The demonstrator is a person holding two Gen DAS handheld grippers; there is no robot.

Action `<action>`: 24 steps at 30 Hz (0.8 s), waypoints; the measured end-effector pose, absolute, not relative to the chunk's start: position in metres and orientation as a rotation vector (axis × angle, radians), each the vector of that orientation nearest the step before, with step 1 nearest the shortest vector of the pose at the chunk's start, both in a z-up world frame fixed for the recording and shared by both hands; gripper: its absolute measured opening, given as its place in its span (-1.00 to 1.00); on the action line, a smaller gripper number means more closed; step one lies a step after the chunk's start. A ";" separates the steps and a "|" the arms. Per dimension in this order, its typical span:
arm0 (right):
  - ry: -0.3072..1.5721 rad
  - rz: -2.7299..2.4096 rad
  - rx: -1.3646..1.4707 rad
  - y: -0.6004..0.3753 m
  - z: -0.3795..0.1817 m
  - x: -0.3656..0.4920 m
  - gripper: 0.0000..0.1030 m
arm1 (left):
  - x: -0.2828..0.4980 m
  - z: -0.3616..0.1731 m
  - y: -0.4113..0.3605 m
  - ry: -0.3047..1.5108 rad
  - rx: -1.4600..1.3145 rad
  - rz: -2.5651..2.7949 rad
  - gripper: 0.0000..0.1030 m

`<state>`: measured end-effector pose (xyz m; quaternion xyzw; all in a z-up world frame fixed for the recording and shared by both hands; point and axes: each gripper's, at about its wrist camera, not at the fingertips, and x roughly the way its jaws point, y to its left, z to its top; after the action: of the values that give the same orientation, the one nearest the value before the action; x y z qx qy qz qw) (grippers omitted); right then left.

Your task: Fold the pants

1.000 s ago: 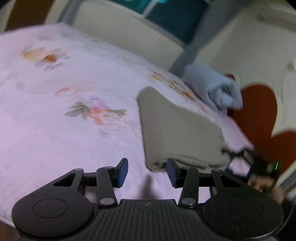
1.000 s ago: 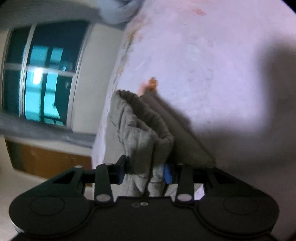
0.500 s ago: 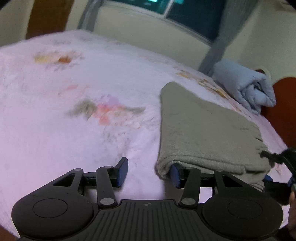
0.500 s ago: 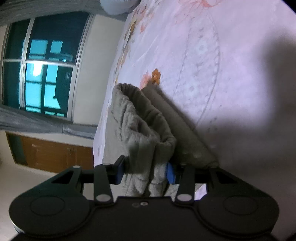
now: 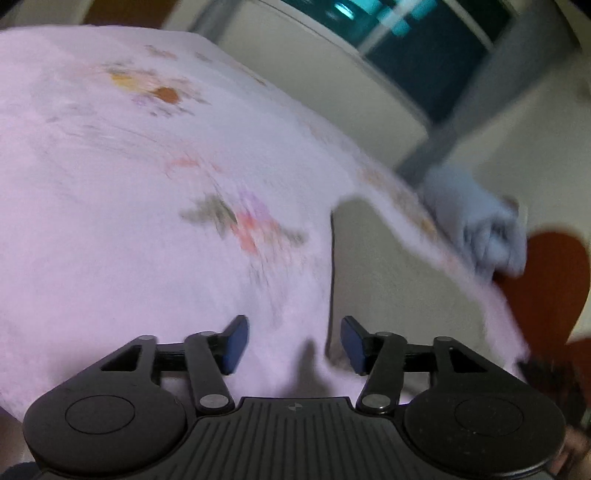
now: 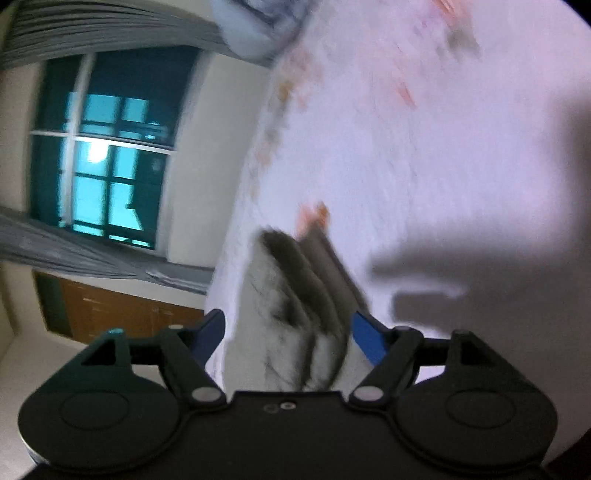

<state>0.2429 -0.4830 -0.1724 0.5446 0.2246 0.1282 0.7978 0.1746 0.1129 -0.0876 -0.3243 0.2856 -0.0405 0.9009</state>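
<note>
The grey pants (image 5: pixel 399 291) lie folded in a flat stack on the pink floral bedsheet (image 5: pixel 129 206), blurred by motion. My left gripper (image 5: pixel 291 343) is open and empty, just left of the stack's near corner. In the right wrist view the folded pants (image 6: pixel 295 310) sit between the spread jaws of my right gripper (image 6: pixel 288 336), which is open; the cloth edge shows several layers and I cannot tell whether either pad touches it.
A rolled light-blue blanket (image 5: pixel 476 225) lies at the bed's far edge, also in the right wrist view (image 6: pixel 255 26). A red-brown headboard (image 5: pixel 546 280) stands at the right. A window (image 6: pixel 107 173), grey curtains and a wooden cabinet (image 6: pixel 122 314) are beyond the bed.
My right gripper has opened and let go of the pants' edge. My left gripper has drawn back from under the stack's corner, still open. Both views are now motion-blurred.
</note>
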 end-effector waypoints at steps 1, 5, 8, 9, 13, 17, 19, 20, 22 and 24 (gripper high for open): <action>0.460 0.307 1.154 -0.482 -0.164 0.243 0.34 | 0.178 -0.081 0.115 0.561 -0.685 -0.080 0.14; 0.434 0.433 1.089 -0.449 -0.134 0.264 0.36 | 0.211 -0.050 0.091 0.468 -0.759 -0.194 0.14; 0.510 0.438 1.029 -0.415 -0.133 0.293 0.36 | 0.236 -0.043 0.056 0.469 -0.829 -0.332 0.14; 0.554 0.421 1.011 -0.407 -0.139 0.301 0.36 | 0.241 -0.047 0.045 0.486 -0.841 -0.365 0.14; 0.639 0.290 0.966 -0.409 -0.168 0.316 -0.65 | 0.257 -0.102 0.024 0.689 -0.810 -0.302 -0.05; 0.663 0.386 1.085 -0.431 -0.174 0.312 -0.37 | 0.249 -0.130 0.068 0.675 -1.041 -0.296 -0.81; 0.582 0.410 1.023 -0.443 -0.157 0.296 0.17 | 0.240 -0.117 0.087 0.613 -1.029 -0.268 -0.10; 0.546 0.424 1.002 -0.449 -0.151 0.290 0.80 | 0.238 -0.107 0.096 0.591 -0.980 -0.223 1.00; 0.533 0.385 0.977 -0.463 -0.148 0.289 0.89 | 0.245 -0.092 0.105 0.566 -0.876 -0.105 1.00; 0.585 0.367 0.998 -0.473 -0.159 0.299 0.88 | 0.270 -0.084 0.108 0.599 -0.819 -0.139 1.00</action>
<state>0.2989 -0.4732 -0.1592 0.4689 0.2750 0.1726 0.8214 0.2697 0.1076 -0.0842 -0.3916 0.2866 -0.0665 0.8718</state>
